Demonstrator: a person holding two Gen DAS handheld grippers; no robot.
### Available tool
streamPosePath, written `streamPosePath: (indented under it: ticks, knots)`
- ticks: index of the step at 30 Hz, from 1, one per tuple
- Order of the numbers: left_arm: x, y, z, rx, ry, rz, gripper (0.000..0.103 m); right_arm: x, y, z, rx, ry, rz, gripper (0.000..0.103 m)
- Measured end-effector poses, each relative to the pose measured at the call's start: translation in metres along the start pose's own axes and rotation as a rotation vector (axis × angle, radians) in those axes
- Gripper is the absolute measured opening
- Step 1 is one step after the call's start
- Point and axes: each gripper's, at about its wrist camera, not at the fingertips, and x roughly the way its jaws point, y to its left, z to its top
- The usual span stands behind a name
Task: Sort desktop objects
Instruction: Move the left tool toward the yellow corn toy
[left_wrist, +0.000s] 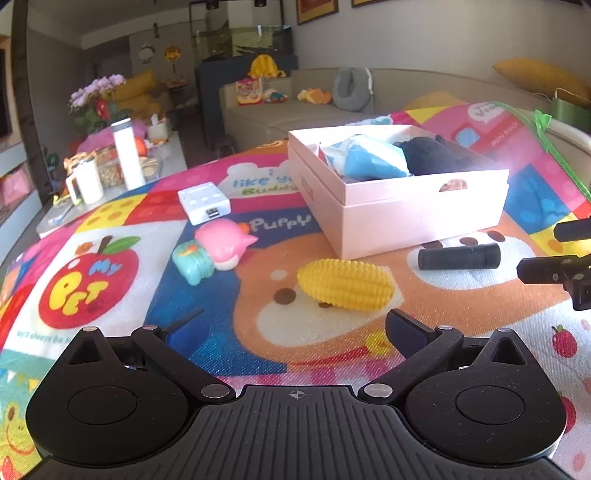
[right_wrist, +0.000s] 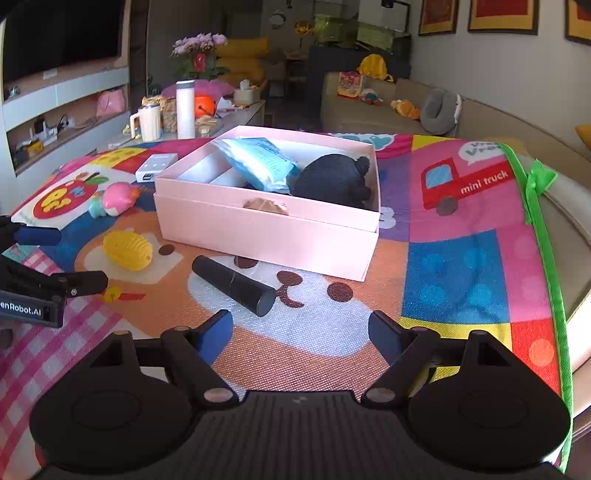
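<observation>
Both grippers, left (left_wrist: 291, 328) and right (right_wrist: 301, 332), are hovering with jaws spread and nothing between them in front of the pink box (right_wrist: 266, 229). A black tube (right_wrist: 233, 285) and a toy corn (left_wrist: 345, 283) are lying on the mat (right_wrist: 461, 280) just before the box, a pink toy (left_wrist: 218, 251) and white adapter (left_wrist: 203, 201) to its left.

I see a beige L-shaped sofa (right_wrist: 373, 110) along the pale wall, framed red-and-yellow pictures (right_wrist: 502, 14) above, a dark television screen (right_wrist: 62, 37) opposite, daylight throughout.
</observation>
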Motion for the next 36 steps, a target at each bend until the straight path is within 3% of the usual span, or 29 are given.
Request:
streamPosePath:
  ticks: [3,8,15,21,24,29,32,36]
  knots:
    - [0.002,-0.007,0.005,-0.009,-0.009,0.005,0.103,0.002,-0.004,-0.007,0.027,-0.025,-0.009,0.096]
    - [0.004,-0.02,0.007,-0.012,-0.02,-0.025,0.103,0.008,-0.011,-0.011,0.076,-0.018,0.01,0.101]
    - [0.014,-0.029,0.014,0.043,-0.012,-0.056,0.103,0.021,-0.023,-0.01,0.163,0.066,0.031,0.103]
    - [0.015,-0.023,0.014,0.074,-0.012,0.044,0.103,0.024,-0.022,-0.01,0.155,0.077,0.018,0.103]
    - [0.012,-0.01,0.012,0.088,-0.014,0.132,0.103,0.025,-0.02,-0.01,0.146,0.086,0.012,0.103]
    - [0.014,0.023,0.007,0.018,0.017,0.267,0.103,0.029,-0.015,-0.008,0.1,0.115,-0.009,0.103]
    - [0.011,0.037,0.001,-0.073,0.016,0.261,0.103,0.028,-0.015,-0.008,0.097,0.111,-0.007,0.103]
    - [0.003,0.039,-0.003,-0.087,-0.03,0.237,0.103,0.02,-0.009,-0.008,0.072,0.075,0.019,0.103]
